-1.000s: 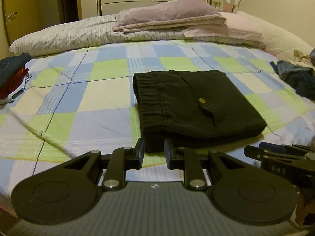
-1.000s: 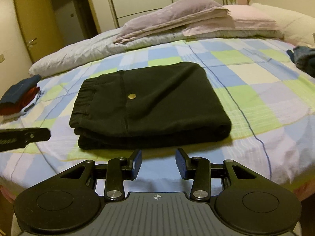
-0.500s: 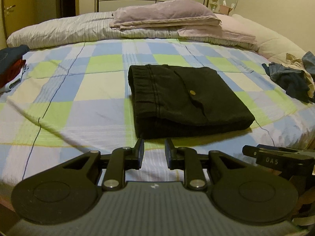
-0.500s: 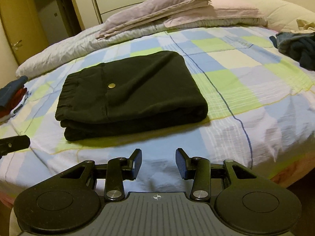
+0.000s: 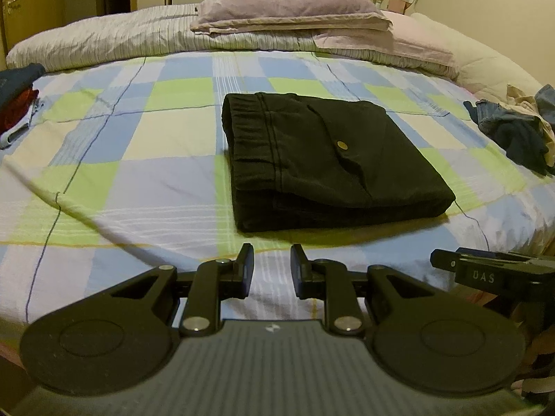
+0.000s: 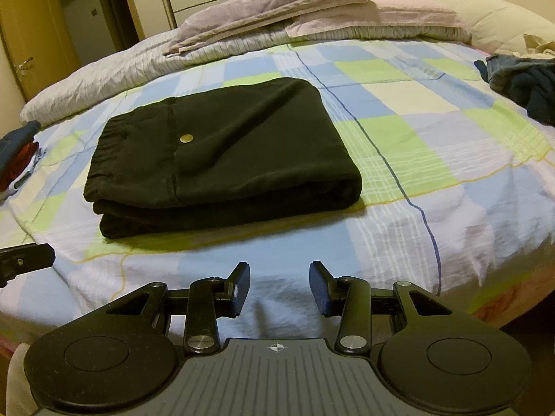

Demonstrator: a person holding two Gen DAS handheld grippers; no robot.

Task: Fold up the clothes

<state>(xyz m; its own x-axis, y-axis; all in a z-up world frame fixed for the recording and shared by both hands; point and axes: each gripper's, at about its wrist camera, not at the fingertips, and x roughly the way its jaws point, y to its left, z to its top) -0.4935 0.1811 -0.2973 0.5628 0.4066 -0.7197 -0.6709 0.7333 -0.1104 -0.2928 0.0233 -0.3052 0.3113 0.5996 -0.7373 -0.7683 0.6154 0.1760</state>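
Observation:
A pair of black trousers [image 5: 329, 159] [image 6: 222, 159], folded into a thick rectangle with a brass pocket button on top, lies on the checked bedsheet [image 5: 131, 173] [image 6: 416, 159]. My left gripper [image 5: 270, 268] hovers over the bed's near edge, short of the trousers, its jaws a small gap apart with nothing between them. My right gripper [image 6: 279, 286] hangs likewise in front of the trousers, jaws wider apart and empty. The right gripper's fingers [image 5: 485, 270] show at the right of the left wrist view, and the left gripper's finger [image 6: 24, 260] at the left of the right wrist view.
A heap of unfolded dark blue and beige clothes [image 5: 517, 131] [image 6: 527, 79] lies at the bed's right side. Folded blue and red garments [image 5: 17, 100] [image 6: 17, 152] are stacked at the left edge. Pillows [image 5: 291, 10] and a striped duvet [image 5: 104, 41] cover the head of the bed.
Both grippers have drawn back from the folded trousers toward the bed's near edge, so the trousers look smaller and farther. Jaw gaps are unchanged.

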